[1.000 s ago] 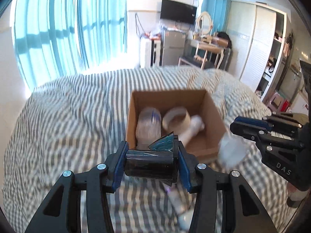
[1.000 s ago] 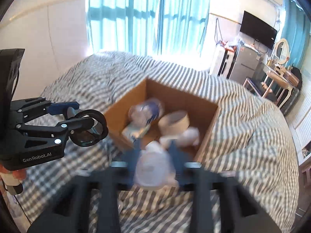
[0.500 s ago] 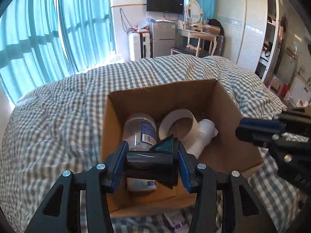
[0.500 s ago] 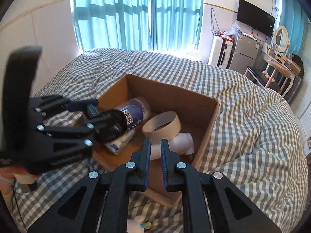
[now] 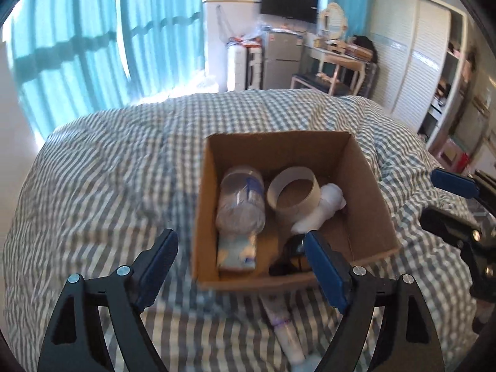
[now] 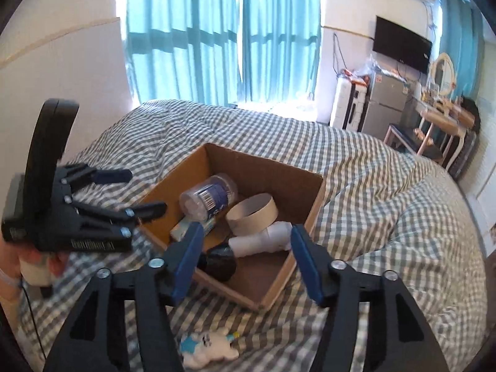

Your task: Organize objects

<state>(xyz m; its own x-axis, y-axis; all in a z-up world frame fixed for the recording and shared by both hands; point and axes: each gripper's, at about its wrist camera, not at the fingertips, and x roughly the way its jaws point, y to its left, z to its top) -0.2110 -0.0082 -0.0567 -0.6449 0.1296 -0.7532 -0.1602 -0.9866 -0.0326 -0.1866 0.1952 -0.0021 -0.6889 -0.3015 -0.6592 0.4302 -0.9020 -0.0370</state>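
Now inside the cardboard box (image 5: 369, 186), at its near edge: a dark cup (image 6: 220, 262) on its side, just ahead of the left gripper (image 5: 238, 263), whose fingers stand spread wide with nothing between them. Same for the right gripper (image 6: 245, 257): fingers wide apart, empty, poised over the box's near corner. Also in the box: a clear bottle (image 5: 241, 198) lying along the left wall, a small packet (image 5: 237, 252) at the bottle's near end, a cardboard ring (image 5: 293, 193) in the middle, a white pipe piece (image 6: 263, 240) behind the cup. Outside the box, near its front edge on the checked bedspread (image 5: 108, 170): a white tube (image 5: 286, 331) and a small white and blue toy (image 6: 207, 345). Left of the box, a broad stretch of bare bedspread; right of the box, rumpled folds rising close to the wall.
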